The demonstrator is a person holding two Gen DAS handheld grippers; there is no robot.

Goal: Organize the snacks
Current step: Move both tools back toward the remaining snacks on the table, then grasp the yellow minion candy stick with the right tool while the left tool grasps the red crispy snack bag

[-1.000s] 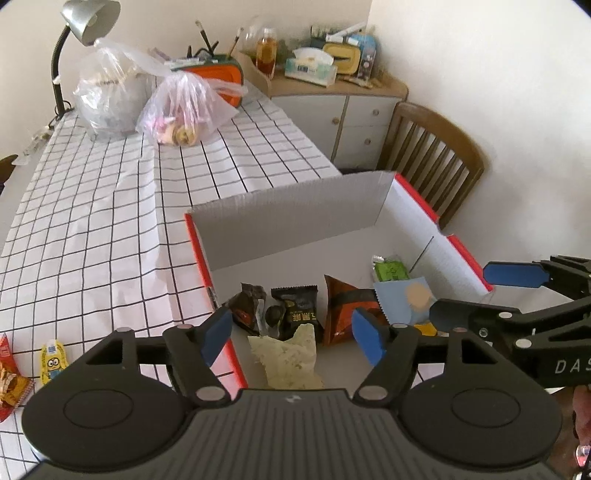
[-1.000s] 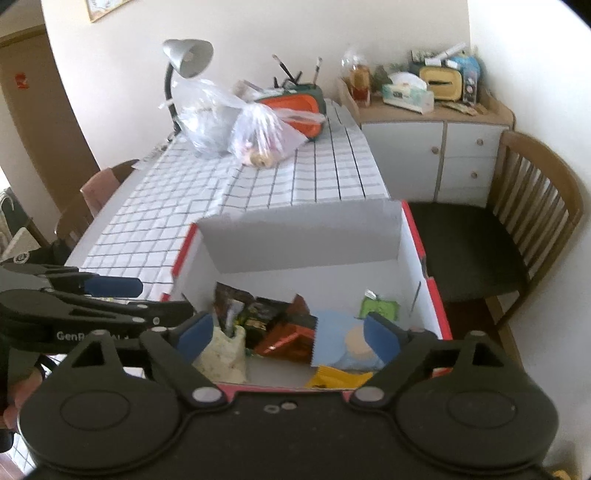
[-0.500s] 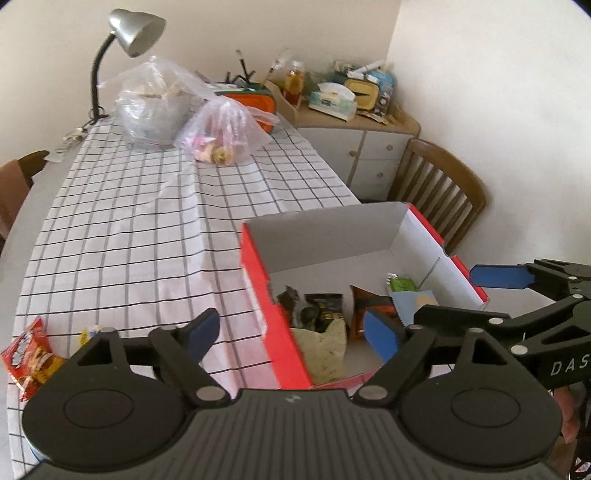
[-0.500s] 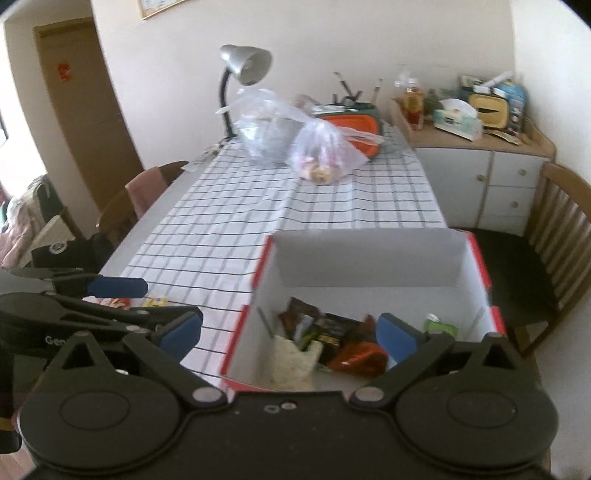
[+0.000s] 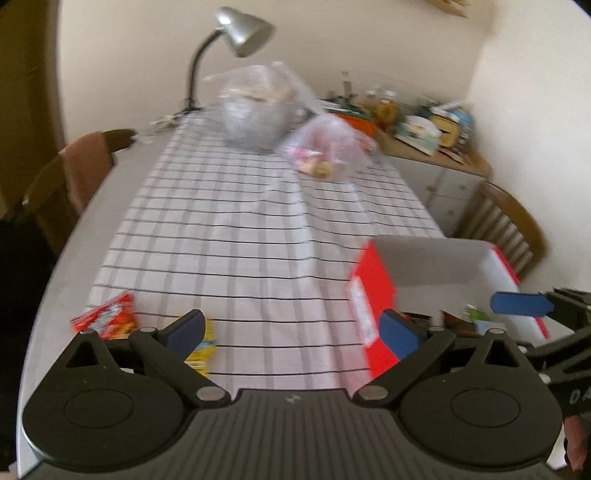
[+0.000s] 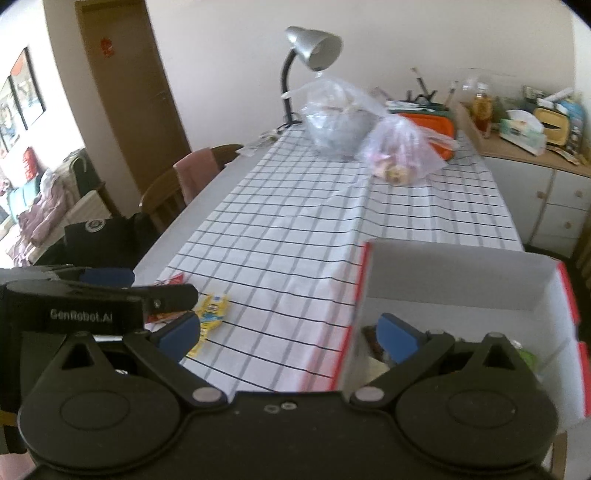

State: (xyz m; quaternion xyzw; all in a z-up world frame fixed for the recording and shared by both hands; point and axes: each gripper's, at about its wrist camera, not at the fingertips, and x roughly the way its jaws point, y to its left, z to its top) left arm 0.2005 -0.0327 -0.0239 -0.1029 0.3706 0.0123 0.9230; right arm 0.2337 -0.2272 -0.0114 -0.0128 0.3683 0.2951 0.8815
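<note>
Hovering: left claw [image 5: 291, 330], right claw [image 6: 290, 334] both spread, just widened, empty | yellow packet [image 6: 210, 310], red packet [image 5: 107, 319] beside box [image 6: 461, 273]

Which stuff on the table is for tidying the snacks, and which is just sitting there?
For the job:
red snack pack
yellow snack pack
box with snacks already in it

Just lying about:
lamp
two plastic bags
orange case

Two wrist fisheyes, side by side, angled down along the checked table [image 5: 258, 229], close above its near end, both sharing red box [image 6: 461, 273], lamp [image 5: 243, 26].
</note>
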